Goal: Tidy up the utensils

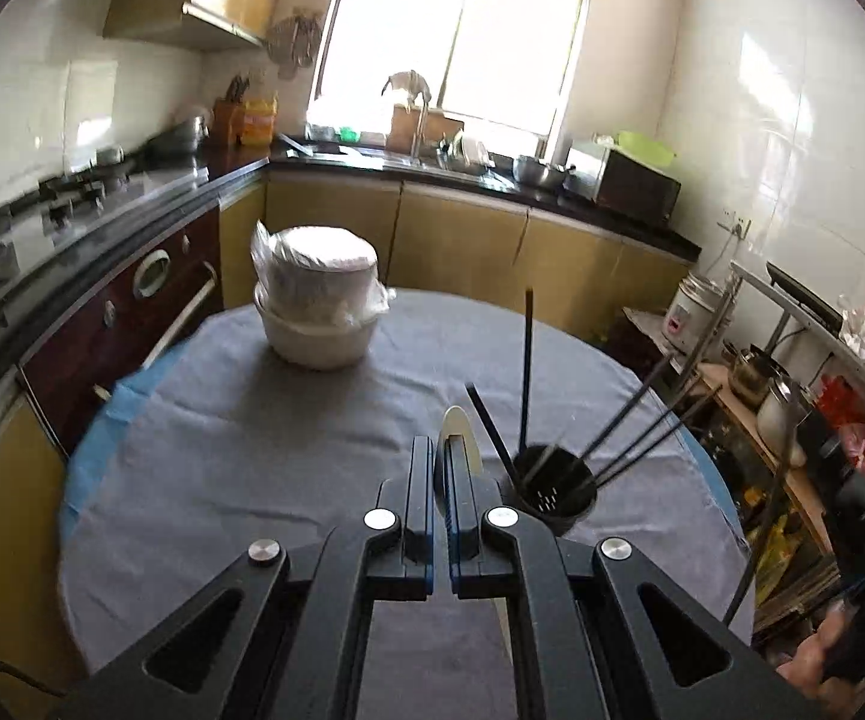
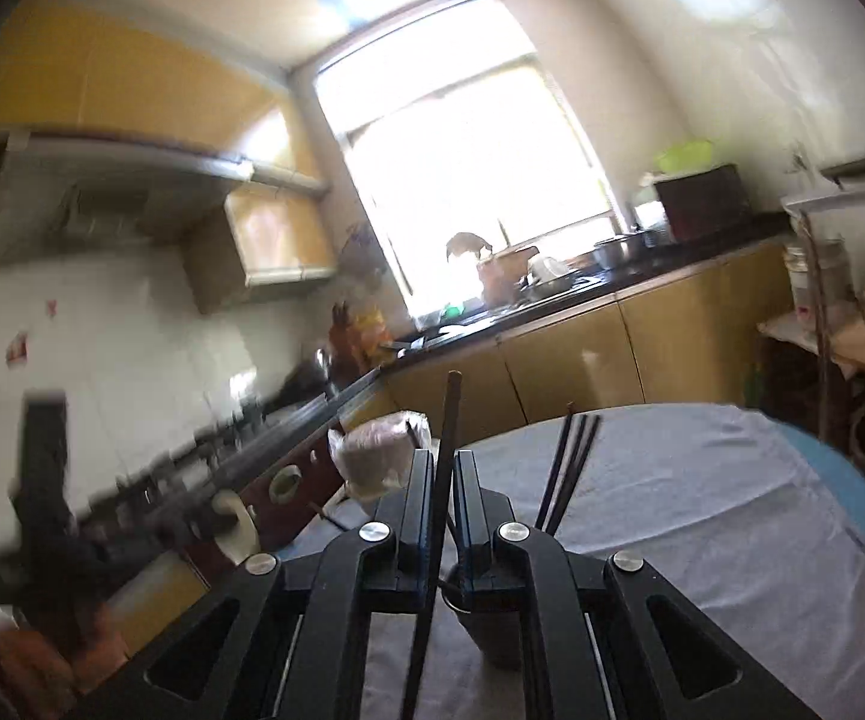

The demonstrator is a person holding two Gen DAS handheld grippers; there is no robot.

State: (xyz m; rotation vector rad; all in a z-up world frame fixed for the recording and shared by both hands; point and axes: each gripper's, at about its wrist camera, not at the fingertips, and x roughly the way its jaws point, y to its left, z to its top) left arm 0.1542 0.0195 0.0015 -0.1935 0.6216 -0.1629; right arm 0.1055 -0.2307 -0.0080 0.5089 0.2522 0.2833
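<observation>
Round table [image 1: 240, 480] under a grey cloth carries the landmark: a black perforated utensil holder [image 1: 552, 489] with several dark chopsticks [image 1: 636, 429] standing in it. Stacked white bowls [image 1: 318, 306] sit well beyond the holder.

Left gripper [image 1: 439, 462], just left of the holder, is clamped on a pale spoon [image 1: 461, 429]. Right gripper [image 2: 444, 474] is pinched on one dark chopstick [image 2: 447, 450], raised above the holder.

Step, as judged: both utensils lifted, delivery pending. Next move calls for tilting each tip down over the holder's mouth.
</observation>
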